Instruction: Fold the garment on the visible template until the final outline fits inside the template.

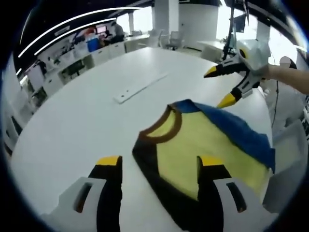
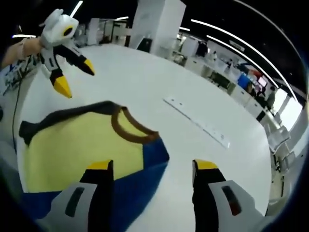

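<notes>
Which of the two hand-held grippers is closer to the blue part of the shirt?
Right. The right hand-held gripper hangs directly over the blue part; the left hand-held gripper is across the yellow T-shirt, near its dark sleeve.

Your left gripper (image 1: 159, 162), white-bodied with black jaws tipped in yellow, has its jaws spread wide apart and nothing between them. Your right gripper (image 2: 153, 165), of the same make, is likewise spread wide with an empty gap. In each gripper's view the other one hangs in the air, jaws parted, with your bare forearm (image 1: 289, 77) behind it.
</notes>
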### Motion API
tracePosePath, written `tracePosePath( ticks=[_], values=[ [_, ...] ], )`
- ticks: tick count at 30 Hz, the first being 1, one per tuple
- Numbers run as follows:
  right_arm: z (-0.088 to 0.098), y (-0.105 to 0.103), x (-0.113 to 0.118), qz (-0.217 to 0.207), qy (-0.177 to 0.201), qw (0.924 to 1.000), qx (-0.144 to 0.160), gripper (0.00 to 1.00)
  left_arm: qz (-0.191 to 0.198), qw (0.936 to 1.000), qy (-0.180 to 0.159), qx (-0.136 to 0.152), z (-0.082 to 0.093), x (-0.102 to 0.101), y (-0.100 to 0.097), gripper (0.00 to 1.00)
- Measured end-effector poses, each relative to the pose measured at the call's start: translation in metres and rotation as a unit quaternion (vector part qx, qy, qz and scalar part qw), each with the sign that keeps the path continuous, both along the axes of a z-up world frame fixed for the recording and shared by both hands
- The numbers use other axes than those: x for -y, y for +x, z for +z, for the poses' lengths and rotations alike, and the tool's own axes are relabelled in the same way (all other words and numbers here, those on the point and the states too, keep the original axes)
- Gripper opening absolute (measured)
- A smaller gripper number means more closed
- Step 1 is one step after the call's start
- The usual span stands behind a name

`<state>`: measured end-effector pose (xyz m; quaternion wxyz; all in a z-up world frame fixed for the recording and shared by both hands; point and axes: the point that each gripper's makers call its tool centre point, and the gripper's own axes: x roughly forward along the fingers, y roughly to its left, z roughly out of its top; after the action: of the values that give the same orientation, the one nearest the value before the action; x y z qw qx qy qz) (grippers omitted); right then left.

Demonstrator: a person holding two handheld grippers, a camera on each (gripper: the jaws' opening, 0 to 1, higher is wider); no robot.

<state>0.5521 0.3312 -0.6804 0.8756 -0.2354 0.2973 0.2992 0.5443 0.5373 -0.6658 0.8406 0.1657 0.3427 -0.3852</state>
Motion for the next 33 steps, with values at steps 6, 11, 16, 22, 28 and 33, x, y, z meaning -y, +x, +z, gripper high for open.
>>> tracePosePath(
  ticks=[6,11,16,22,28,33],
  values=[
    [0.0,-0.012,-0.005,0.009,0.005,0.9999,-0.009,0.74,0.0,1.0,-0.004,0.001,0.006,0.0,-0.006,0.65],
    [0.004,-0.019,-0.009,0.01,0.015,0.9998,-0.007,0.8,-0.012,0.9999,-0.006,-0.004,0.009,0.003,-0.016,0.7],
    [0.005,-0.025,-0.012,0.013,0.019,0.9997,-0.011,0.86,-0.014,0.9999,-0.004,0.007,0.016,0.002,-0.018,0.75],
    [0.009,-0.032,-0.014,0.011,0.025,0.9995,-0.012,0.92,-0.025,0.9995,-0.016,0.007,0.022,0.006,-0.029,0.8],
    [0.016,-0.038,-0.014,0.01,0.032,0.9994,-0.01,0.94,-0.031,0.9992,-0.025,0.002,0.023,0.008,-0.04,0.86],
    [0.021,-0.041,-0.015,0.009,0.038,0.9992,-0.007,0.96,-0.028,0.9993,-0.025,0.0,0.025,0.006,-0.045,0.87]
  ],
)
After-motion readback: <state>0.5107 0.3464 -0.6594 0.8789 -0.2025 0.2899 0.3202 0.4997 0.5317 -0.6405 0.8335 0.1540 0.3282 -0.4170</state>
